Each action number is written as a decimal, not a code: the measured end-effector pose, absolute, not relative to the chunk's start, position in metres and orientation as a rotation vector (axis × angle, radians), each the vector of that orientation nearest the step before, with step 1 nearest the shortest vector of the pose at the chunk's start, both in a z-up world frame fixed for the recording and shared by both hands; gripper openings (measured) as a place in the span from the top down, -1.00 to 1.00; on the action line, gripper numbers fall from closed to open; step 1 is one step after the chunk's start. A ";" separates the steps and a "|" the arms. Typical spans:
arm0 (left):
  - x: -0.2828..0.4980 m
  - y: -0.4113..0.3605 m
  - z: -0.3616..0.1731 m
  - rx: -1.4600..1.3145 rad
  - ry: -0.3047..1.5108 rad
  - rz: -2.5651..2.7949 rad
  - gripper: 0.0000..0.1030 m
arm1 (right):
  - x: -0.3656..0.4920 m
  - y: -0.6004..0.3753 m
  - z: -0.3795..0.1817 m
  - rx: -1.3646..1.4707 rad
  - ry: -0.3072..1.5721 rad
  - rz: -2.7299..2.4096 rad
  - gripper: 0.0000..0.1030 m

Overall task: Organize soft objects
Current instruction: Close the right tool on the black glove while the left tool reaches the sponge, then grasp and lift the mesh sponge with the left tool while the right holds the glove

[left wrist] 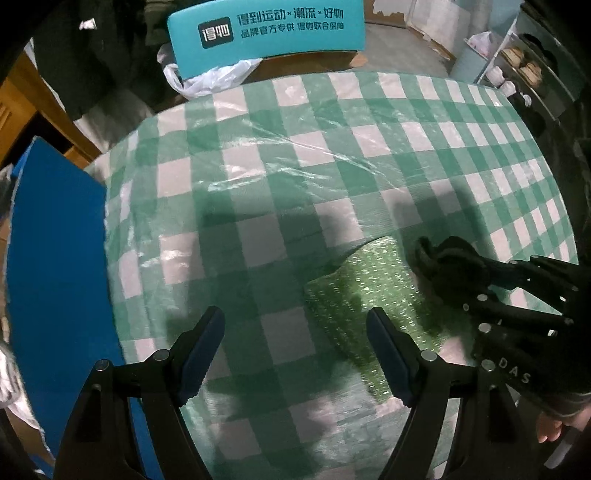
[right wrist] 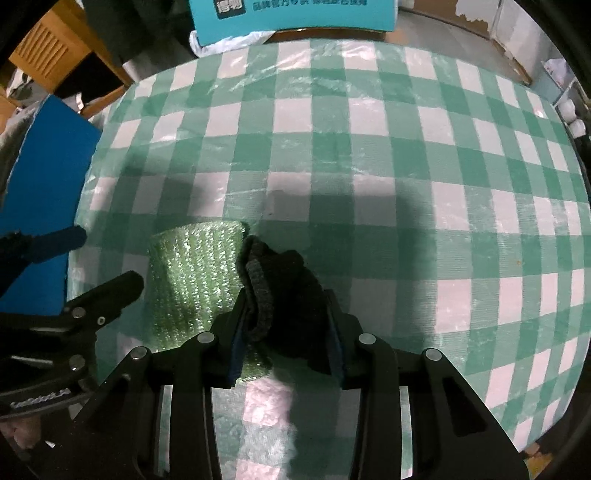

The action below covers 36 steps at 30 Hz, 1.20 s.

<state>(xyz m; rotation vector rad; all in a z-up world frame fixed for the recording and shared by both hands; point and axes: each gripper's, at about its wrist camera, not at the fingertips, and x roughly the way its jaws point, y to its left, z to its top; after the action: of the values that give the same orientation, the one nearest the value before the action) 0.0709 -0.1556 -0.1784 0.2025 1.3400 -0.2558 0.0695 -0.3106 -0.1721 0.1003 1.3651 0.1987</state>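
Note:
A green sparkly knitted cloth [left wrist: 365,295] lies flat on the green-and-white checked tablecloth [left wrist: 295,166]; it also shows in the right wrist view [right wrist: 195,277]. My right gripper [right wrist: 286,325] is shut on a bunched black sock [right wrist: 284,291] with a grey cuff, held at the cloth's right edge. From the left wrist view the sock [left wrist: 450,266] sticks out of the right gripper [left wrist: 436,273] beside the cloth. My left gripper [left wrist: 295,354] is open and empty, just above the table, its right finger over the cloth's near edge.
A blue board [left wrist: 55,277] borders the table's left side. A teal box with white lettering [left wrist: 266,33] and a white plastic bag [left wrist: 210,77] stand past the far edge. Shelves with small items [left wrist: 517,70] are at the far right.

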 end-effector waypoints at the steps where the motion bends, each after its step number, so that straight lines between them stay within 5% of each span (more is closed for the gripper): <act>1: 0.072 -0.159 -0.180 0.198 1.345 -0.263 -0.57 | 0.068 -0.314 -0.171 0.099 1.363 0.191 0.31; 26: 0.059 -0.202 -0.211 0.264 1.371 -0.316 -0.55 | 0.061 -0.354 -0.174 0.136 1.357 0.139 0.31; 29: 0.055 -0.201 -0.207 0.254 1.350 -0.312 -0.31 | 0.060 -0.352 -0.175 0.136 1.358 0.144 0.31; 33: 0.053 -0.200 -0.205 0.244 1.352 -0.345 0.36 | 0.061 -0.349 -0.174 0.131 1.355 0.149 0.31; 36: 0.047 -0.202 -0.202 0.257 1.347 -0.349 0.68 | 0.061 -0.347 -0.171 0.125 1.349 0.159 0.31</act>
<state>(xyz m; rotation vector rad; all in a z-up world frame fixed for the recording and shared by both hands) 0.0466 -0.2023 -0.2019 0.2572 1.3471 -0.3493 0.0611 -0.3471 -0.1708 0.1247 1.3486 0.1592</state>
